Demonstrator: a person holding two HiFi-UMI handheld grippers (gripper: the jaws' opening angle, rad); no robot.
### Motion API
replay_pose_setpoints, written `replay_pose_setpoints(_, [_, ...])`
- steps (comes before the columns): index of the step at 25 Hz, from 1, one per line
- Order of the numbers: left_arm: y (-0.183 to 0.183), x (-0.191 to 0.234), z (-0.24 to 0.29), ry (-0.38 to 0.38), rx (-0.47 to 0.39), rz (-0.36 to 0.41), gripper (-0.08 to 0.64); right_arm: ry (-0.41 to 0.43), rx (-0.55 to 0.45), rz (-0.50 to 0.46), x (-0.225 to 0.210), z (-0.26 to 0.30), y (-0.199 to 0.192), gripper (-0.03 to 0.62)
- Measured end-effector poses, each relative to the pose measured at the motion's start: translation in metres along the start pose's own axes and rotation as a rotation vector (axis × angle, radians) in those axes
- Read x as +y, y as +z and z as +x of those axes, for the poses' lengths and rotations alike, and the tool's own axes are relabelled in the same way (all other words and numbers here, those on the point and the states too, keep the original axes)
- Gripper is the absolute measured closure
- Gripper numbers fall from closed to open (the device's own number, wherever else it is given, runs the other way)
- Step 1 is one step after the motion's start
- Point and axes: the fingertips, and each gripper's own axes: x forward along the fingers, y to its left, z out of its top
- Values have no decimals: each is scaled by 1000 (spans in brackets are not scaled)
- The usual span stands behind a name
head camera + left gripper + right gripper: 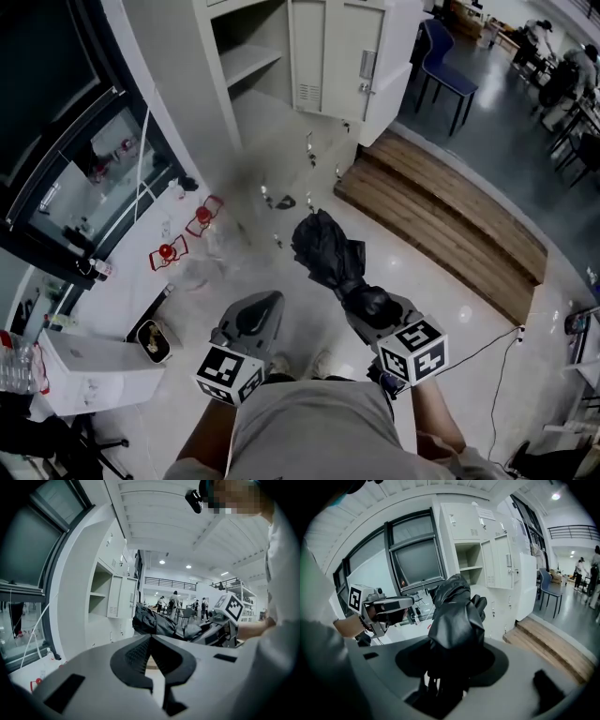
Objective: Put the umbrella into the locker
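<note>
A black folded umbrella sticks out forward and up from my right gripper, whose jaws are shut on its lower end. In the right gripper view the umbrella fills the middle and hides the fingertips of that gripper. My left gripper hangs beside it to the left, jaws together and empty. Its pads meet at the tip, with the umbrella beyond them. The white locker stands ahead with an open shelved compartment, its door swung to the right.
A wooden step lies on the floor right of the locker, and a blue chair stands behind it. Red objects and a white box sit along the left wall under a dark window. People stand far back in the hall.
</note>
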Motion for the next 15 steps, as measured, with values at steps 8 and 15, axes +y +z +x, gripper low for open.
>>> replay_pose_setpoints(8, [-2,-24,11,20,-6,-8,545,30,6,-18,-15,-10,-7,379])
replay_pose_setpoints(15, [5,-26,17,35,-28,5,545,38,2,-23,-24,-9,-5,379])
